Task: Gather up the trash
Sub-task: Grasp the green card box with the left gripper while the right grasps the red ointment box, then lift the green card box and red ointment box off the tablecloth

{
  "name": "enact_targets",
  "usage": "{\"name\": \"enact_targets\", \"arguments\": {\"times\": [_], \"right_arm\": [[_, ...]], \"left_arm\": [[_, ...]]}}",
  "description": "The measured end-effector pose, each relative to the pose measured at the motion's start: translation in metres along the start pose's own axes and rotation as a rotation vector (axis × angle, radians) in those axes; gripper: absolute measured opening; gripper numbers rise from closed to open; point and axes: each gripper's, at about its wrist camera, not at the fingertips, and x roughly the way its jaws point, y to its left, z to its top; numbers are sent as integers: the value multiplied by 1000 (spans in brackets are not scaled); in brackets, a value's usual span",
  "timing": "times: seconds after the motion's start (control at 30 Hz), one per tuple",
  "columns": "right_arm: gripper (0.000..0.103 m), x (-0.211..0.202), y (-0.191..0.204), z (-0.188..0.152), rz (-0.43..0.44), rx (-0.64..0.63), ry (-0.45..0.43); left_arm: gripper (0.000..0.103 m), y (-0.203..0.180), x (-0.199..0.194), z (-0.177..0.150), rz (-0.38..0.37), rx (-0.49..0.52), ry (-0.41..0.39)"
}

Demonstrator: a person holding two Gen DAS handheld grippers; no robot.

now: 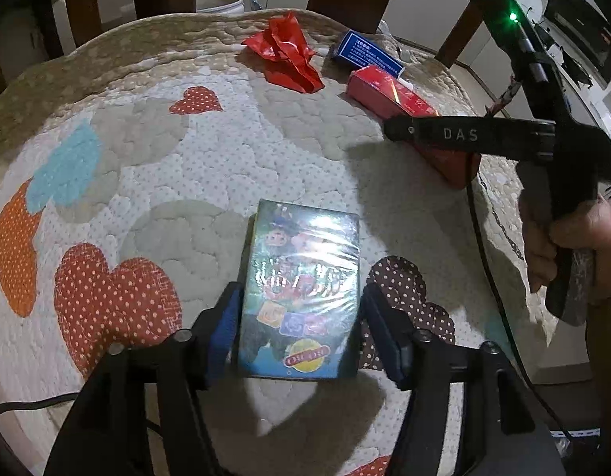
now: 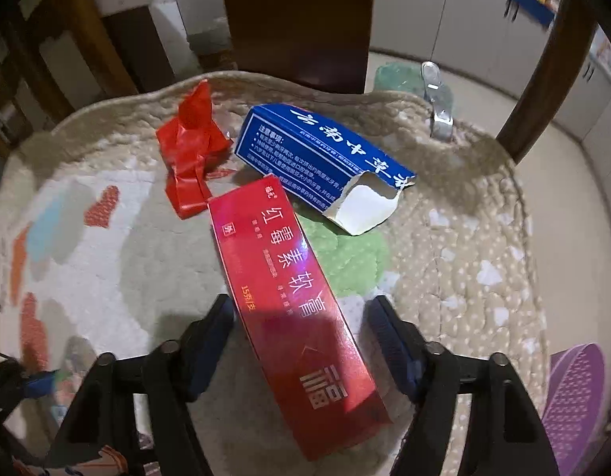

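where the quilted cushion (image 1: 154, 150) spreads, four pieces of trash: one shrink-wrapped card pack (image 1: 301, 297), one red carton (image 2: 297, 301), one torn blue carton (image 2: 317, 158) and one crumpled red wrapper (image 1: 285, 55) at the far side. left gripper (image 1: 301, 333) straddles the card pack, pads just beside its edges; contact unclear. right gripper (image 2: 301, 341) part open, red carton between, right pad clear.

A quilted beige cushion pad with polka-dot heart patches (image 1: 154, 166) carries a cellophane-wrapped picture card box (image 1: 301, 297) near the front, and toward the back a crumpled red plastic wrapper (image 1: 285, 55), a torn-open blue carton (image 2: 317, 158) and a long red carton (image 2: 297, 297), close together.
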Motion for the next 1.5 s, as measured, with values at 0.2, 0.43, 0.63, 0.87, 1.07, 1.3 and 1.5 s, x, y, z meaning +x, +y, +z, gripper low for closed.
{"name": "enact_targets", "arguments": {"times": [0.2, 0.43, 0.63, 0.87, 1.07, 1.3, 1.5], "right_arm": [[43, -23, -1, -25, 25, 56, -17], [43, -69, -11, -82, 79, 148, -51], [43, -104, -14, -127, 111, 229, -98], [43, -130, -10, -154, 127, 293, -163], [43, -148, -6, -170, 104, 298, -143], [43, -158, -11, -179, 111, 370, -153], [43, -157, -7, -179, 147, 400, -197]], "left_arm": [[72, -14, 3, -7, 97, 60, -2], [54, 0, -20, -20, 73, -8, -5], [53, -6, -40, -26, 71, -35, -41], [53, -27, -61, -39, 121, -22, -70], [53, -62, -69, -40, 181, 133, -83], [53, -76, -67, -53, 140, 160, -66], [53, -80, -60, -73, 86, 146, -64]]}}
